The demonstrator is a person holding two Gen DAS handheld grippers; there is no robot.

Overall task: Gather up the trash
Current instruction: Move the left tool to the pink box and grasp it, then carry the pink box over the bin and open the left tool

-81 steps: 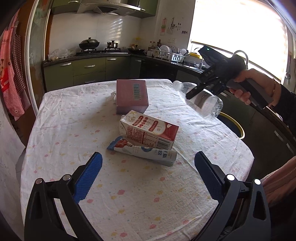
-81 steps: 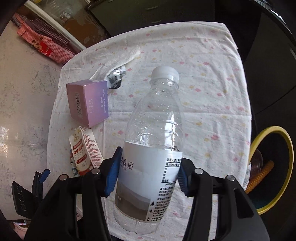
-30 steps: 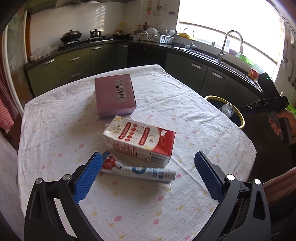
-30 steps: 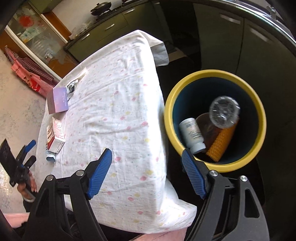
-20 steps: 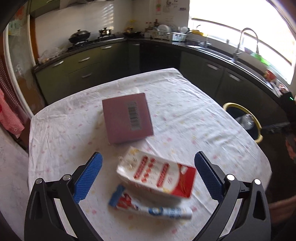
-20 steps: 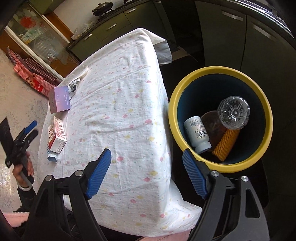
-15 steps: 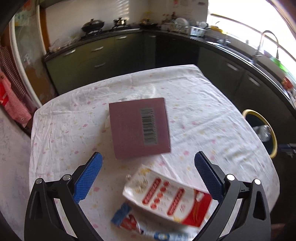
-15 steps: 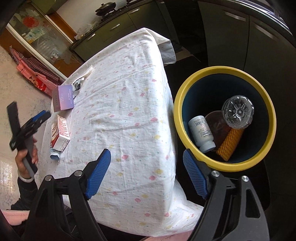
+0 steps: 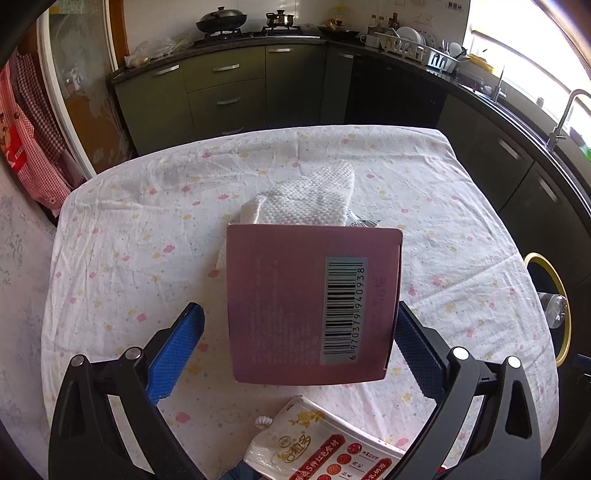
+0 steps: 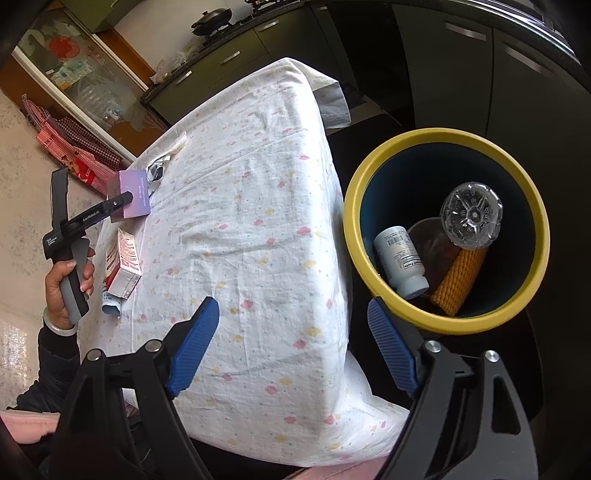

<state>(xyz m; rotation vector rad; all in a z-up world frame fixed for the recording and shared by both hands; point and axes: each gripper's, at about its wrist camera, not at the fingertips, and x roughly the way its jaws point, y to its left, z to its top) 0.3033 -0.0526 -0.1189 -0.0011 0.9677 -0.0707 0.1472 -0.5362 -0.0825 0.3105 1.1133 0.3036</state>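
Surface: I see a table under a white tablecloth with small pink and yellow marks, wrinkled and hanging over the near corner.
Room: kitchen, with dark green cabinets along the far wall, a wok and a pot on the stove, a dish rack and a tap beneath a bright window; red checked cloth hangs to one side.
Left gripper: I hold it spread wide over the table, its blue pads on either side of the purple box; the right pad sits just beside the box edge, though I cannot tell whether it touches.
Purple box: lying flat, barcode up.
White cloth: textured, bunched just behind the box.
Red-and-white carton: lying on the table at the near edge of the left wrist view.
Tube: beside the carton, near the table edge.
Right gripper: I hold it spread and empty, above the table corner and the bin.
Trash bin: yellow rim, dark blue inside, on the floor just beside the table.
Bin contents: clear plastic bottle base up, a white labelled pill bottle, a yellow ribbed item, and something brown beneath them, too dim to name.
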